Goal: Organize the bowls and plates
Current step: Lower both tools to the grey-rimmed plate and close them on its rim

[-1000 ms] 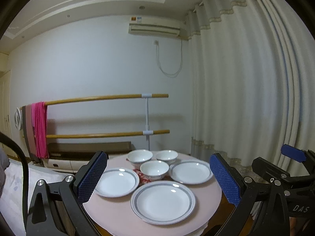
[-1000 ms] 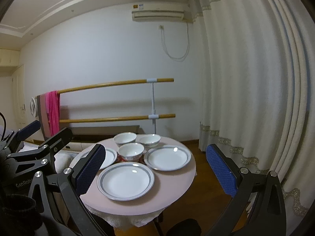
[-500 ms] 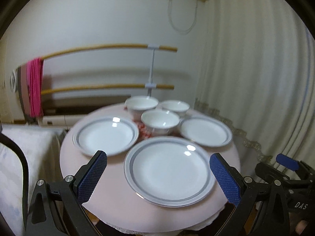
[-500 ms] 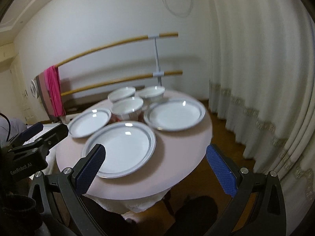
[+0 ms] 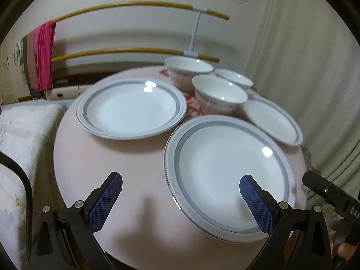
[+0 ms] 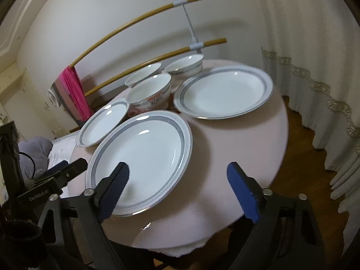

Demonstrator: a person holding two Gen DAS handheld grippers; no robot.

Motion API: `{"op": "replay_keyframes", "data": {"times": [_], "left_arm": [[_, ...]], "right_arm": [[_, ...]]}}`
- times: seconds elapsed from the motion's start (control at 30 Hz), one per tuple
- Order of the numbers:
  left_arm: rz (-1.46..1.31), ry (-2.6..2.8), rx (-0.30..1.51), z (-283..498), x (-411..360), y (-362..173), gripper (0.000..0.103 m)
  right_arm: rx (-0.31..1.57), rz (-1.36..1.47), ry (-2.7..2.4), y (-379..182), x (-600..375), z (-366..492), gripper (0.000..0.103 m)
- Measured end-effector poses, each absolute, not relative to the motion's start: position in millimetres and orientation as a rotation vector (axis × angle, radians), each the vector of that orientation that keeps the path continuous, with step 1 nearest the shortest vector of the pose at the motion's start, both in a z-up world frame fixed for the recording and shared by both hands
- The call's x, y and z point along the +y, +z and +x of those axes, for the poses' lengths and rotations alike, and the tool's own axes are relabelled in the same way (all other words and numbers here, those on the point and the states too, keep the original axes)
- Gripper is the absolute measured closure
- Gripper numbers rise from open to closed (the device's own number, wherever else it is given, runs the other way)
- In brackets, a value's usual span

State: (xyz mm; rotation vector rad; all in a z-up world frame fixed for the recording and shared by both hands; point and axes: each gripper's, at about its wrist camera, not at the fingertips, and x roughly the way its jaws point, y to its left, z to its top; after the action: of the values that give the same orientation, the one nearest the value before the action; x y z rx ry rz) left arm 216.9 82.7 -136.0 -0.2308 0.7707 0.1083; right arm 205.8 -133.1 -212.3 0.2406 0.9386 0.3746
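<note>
Three white plates with grey bands and three white bowls sit on a round pink table (image 5: 108, 157). The near plate (image 5: 229, 175) lies closest to both grippers. My left gripper (image 5: 180, 180) is open above the plate's left rim, not touching it. In the right wrist view the near plate (image 6: 141, 157) has its right edge between the fingers of my right gripper (image 6: 177, 168). Those jaws are closing, and the pads are clear of the plate. A second plate (image 6: 225, 92) lies at the far right and a third (image 5: 130, 108) at the left. The bowls (image 5: 221, 96) cluster behind.
A two-rail wooden barre (image 5: 135, 6) with a pink cloth (image 5: 43, 54) stands against the wall behind the table. White curtains (image 6: 315, 45) hang on the right over a wooden floor (image 6: 303, 139). A quilted bed (image 5: 22, 130) borders the table's left side.
Both grippers have come down and closer to the table and tilted downward, so the plates fill the views. The right gripper's jaws stand narrower than before.
</note>
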Motion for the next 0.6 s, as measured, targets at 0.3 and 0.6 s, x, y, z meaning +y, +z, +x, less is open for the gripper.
{"op": "replay_keyframes", "data": {"times": [0.3,0.6], "left_arm": [[-0.286,0.072,0.865,261,106,-159,0.018],[-0.305,0.072,0.929,280,116,-168,0.059]], "right_arm": [[1.039,0.289,0.411,-242,-131,233,0.061],[1.067,0.298,0.424,-247,-127,243,0.082]]}}
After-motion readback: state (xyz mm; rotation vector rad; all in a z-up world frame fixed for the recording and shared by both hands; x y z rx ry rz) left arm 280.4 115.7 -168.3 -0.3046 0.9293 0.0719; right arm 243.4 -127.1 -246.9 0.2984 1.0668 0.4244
